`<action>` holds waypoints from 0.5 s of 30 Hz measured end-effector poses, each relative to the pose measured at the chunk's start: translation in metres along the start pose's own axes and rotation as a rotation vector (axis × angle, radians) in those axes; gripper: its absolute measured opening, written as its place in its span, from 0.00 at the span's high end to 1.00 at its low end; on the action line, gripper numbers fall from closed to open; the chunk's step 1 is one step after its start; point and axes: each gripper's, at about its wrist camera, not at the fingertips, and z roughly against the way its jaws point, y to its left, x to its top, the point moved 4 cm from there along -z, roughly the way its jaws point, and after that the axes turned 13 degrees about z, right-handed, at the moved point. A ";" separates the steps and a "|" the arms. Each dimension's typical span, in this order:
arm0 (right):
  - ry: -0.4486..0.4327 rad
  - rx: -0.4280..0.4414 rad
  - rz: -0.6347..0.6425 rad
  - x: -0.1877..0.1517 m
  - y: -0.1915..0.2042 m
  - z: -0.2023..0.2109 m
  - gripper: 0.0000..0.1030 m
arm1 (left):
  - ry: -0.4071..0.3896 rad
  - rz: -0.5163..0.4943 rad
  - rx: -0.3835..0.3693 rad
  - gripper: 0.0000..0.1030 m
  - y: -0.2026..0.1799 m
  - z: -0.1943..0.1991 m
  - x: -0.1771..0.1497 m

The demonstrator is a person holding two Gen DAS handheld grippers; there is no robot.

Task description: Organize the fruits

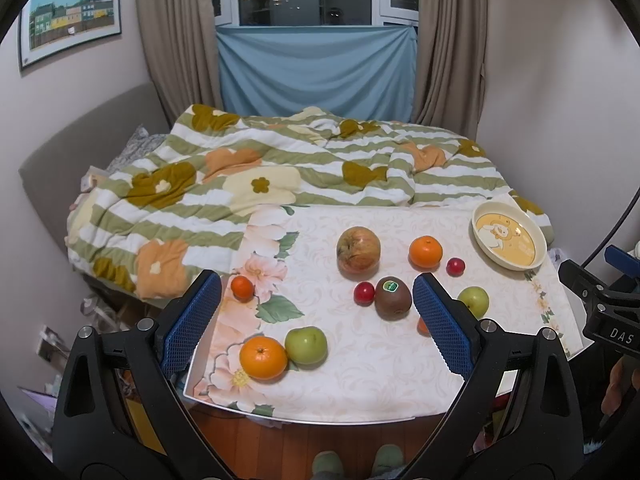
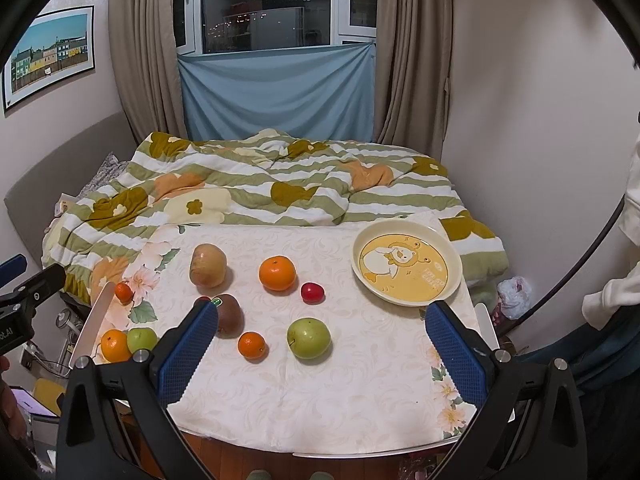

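The cream plate (image 2: 406,268) with a cartoon duck printed inside is sitting at the far right of the bench (image 2: 320,400) and is holding nothing — every fruit is lying loose on the flowered cloth.

Going left to right in the right wrist view: a small tangerine (image 2: 123,292) is resting near the left edge, with an orange (image 2: 115,345) and a green apple (image 2: 141,339) touching each other at the near left. A large apple (image 2: 207,265) is sitting further back, a kiwi (image 2: 229,316) in front of it, another small tangerine (image 2: 252,345) just beside the kiwi, then an orange (image 2: 277,273), a red cherry-sized fruit (image 2: 312,293) and a second green apple (image 2: 309,338).

The left gripper (image 1: 316,320) is hovering with its jaws spread wide, the kiwi (image 1: 393,298) lying just inside its right finger. The right gripper (image 2: 320,354) is also gaping open, above the second green apple.

A second red fruit (image 2: 201,301) is peeking out from behind a blue pad, mostly hidden.
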 end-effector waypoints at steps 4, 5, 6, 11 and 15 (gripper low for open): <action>-0.001 0.000 -0.003 0.000 -0.001 0.001 0.00 | 0.001 0.000 0.000 0.00 -0.002 0.001 0.001; -0.002 0.000 -0.004 0.000 0.000 0.001 0.00 | 0.001 0.000 0.001 0.00 -0.002 0.002 0.001; -0.003 -0.001 -0.005 0.000 0.001 0.001 0.00 | 0.000 -0.001 0.002 0.00 -0.002 0.001 0.001; 0.002 0.000 -0.002 0.003 -0.005 0.000 0.00 | 0.001 -0.001 0.000 0.00 -0.002 0.002 0.001; 0.001 0.000 -0.002 0.003 -0.005 0.001 0.00 | -0.002 0.001 -0.002 0.00 -0.001 0.001 0.001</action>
